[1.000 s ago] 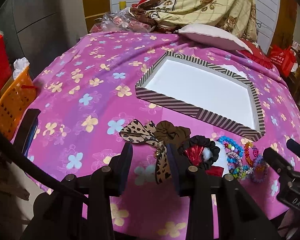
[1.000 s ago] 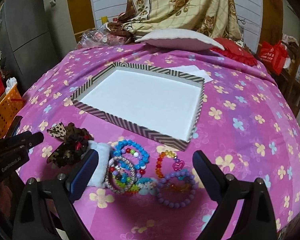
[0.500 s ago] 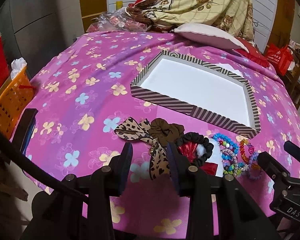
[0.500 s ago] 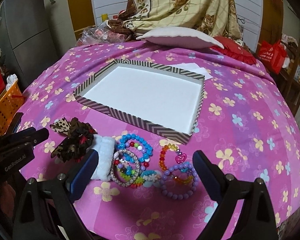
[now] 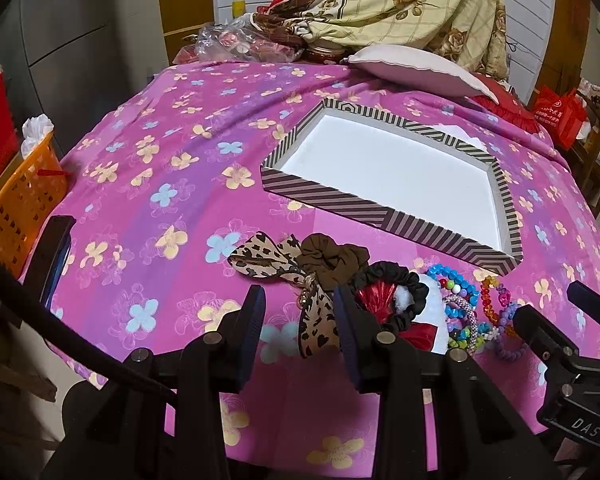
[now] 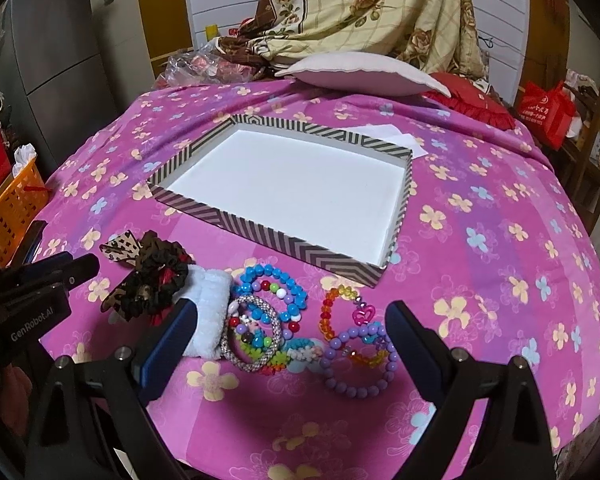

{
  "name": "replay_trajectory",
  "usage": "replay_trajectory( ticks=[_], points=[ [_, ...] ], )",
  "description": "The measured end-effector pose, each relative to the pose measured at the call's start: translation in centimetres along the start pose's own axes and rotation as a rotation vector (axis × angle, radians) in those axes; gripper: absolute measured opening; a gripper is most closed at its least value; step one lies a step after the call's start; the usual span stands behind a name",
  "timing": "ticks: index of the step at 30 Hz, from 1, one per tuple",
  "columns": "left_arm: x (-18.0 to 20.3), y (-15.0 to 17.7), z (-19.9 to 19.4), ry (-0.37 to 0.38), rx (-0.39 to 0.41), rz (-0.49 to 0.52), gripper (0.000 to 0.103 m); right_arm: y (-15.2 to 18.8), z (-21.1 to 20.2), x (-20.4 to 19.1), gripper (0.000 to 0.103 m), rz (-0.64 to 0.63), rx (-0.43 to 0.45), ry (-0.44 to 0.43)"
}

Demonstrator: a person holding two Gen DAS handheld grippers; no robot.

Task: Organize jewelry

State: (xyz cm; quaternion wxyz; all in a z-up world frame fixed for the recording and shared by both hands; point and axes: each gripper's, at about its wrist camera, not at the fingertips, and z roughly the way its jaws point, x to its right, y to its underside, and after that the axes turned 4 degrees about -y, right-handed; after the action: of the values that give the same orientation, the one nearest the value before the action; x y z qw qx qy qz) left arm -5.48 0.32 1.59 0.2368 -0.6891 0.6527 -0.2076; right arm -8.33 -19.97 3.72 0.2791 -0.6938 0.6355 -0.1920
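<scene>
Your left gripper is spread and empty over the leopard bow; its tail tangles with the brown scrunchie, so you may drag both. Your right gripper, released wide, hangs over 2 overlapping bracelet clusters, just before the empty striped box.

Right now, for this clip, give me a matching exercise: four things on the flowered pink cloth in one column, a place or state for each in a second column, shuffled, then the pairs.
Things:
1. striped shallow cardboard box
2. leopard-print fabric bow
3. purple round-bead bracelet
4. white fluffy band

Descriptions:
A. rightmost piece of the row
B. between black scrunchie and silver mesh bracelet
C. nothing inside, white floor bare
D. leftmost end of the row

Pairs: 1-C, 2-D, 3-A, 4-B
</scene>
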Motion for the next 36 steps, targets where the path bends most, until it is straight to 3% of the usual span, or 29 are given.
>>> replay_trajectory(
  ticks=[36],
  points=[
    [0.19, 0.36, -0.04, -0.011, -0.009, -0.005, 0.044, 0.16, 0.25, -0.31, 0.097, -0.016, -0.022, -0.020]
  ],
)
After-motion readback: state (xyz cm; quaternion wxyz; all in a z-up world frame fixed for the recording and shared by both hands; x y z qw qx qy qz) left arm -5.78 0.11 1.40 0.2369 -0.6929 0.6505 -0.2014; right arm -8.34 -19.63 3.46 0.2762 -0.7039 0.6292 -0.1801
